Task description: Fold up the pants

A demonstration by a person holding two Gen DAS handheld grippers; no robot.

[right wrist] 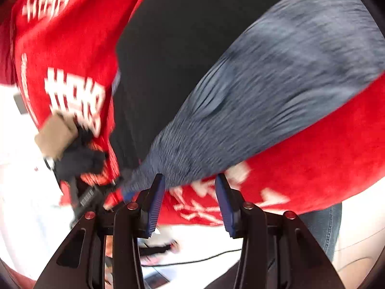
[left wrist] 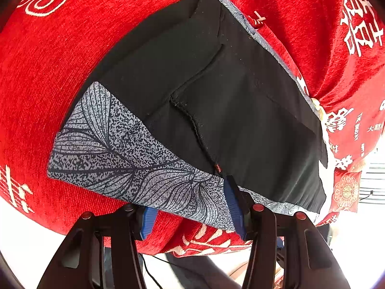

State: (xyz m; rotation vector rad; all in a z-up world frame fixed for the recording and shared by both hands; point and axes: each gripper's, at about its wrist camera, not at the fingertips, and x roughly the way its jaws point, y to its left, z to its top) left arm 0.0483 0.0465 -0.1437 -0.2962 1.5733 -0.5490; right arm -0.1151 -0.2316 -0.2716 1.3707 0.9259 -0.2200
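Note:
Black pants point(left wrist: 216, 91) with a grey leaf-print waistband point(left wrist: 115, 154) lie folded on a red tablecloth point(left wrist: 48, 72). My left gripper point(left wrist: 190, 207) is open at the table's near edge, its fingers on either side of the waistband's near edge. In the blurred right wrist view, the pants point(right wrist: 182, 48) and the grey band point(right wrist: 276, 91) lie ahead. My right gripper point(right wrist: 190, 200) is open and empty, its fingers just short of the band's near corner.
The red cloth point(right wrist: 312, 156) has white characters and hangs over the table edge. A brown box point(right wrist: 56, 133) and a dark device point(right wrist: 81, 159) sit at the left in the right wrist view. Cables point(right wrist: 204, 257) lie on the floor below.

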